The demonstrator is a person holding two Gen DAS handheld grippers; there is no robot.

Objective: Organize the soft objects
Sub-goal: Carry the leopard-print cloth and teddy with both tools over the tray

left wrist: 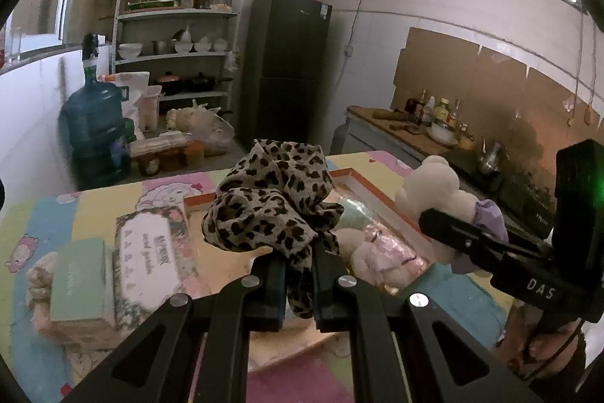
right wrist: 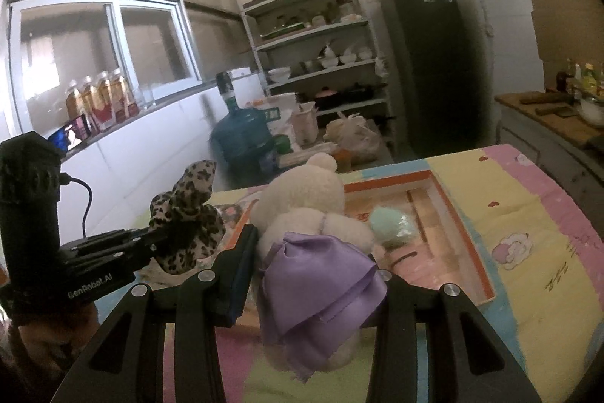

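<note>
My left gripper (left wrist: 298,274) is shut on a leopard-print scrunchie (left wrist: 270,204) and holds it above the near end of an orange-rimmed shallow box (left wrist: 353,172). My right gripper (right wrist: 313,274) is shut on a cream plush bear (right wrist: 307,199) in a purple satin skirt (right wrist: 321,293), held above the box (right wrist: 468,233). The bear also shows at the right of the left wrist view (left wrist: 434,191). In the box lie a pale green soft ball (right wrist: 392,223) and a small cream plush in pink (left wrist: 377,257).
A floral tissue pack (left wrist: 147,259) and a pale green box (left wrist: 79,284) lie on the table's left on the pastel cartoon cloth (right wrist: 528,252). Beyond the table stand a blue water jug (left wrist: 94,123), a shelf unit (left wrist: 177,36), a dark fridge (left wrist: 287,70) and a kitchen counter (left wrist: 400,131).
</note>
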